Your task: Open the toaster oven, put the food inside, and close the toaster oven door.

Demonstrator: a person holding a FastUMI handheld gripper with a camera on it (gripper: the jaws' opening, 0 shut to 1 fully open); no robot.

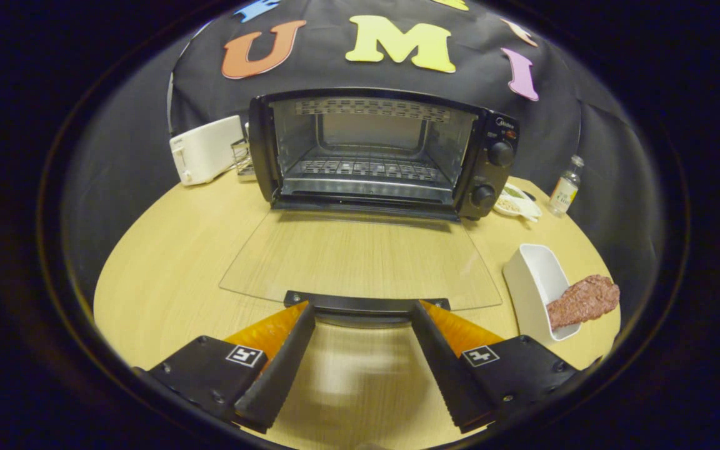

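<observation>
The black toaster oven (385,153) sits at the far side of the round, pale wood-grain table (172,262), its clear glass door (360,259) folded flat toward the near side, baring a wire rack inside. The gripper (363,309) is spread wide, its ribbed black fingers just short of the door's dark handle (366,303), gripping nothing. To the right, a rough reddish-brown slab of food (585,300) rests on a white rectangular container (538,284).

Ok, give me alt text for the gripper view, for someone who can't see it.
A black toaster oven stands open on a round wooden table, its glass door folded flat toward the open hand-held gripper, whose fingertips sit at the door's handle. Right of the door, a brown piece of food rests on a white container.
</observation>
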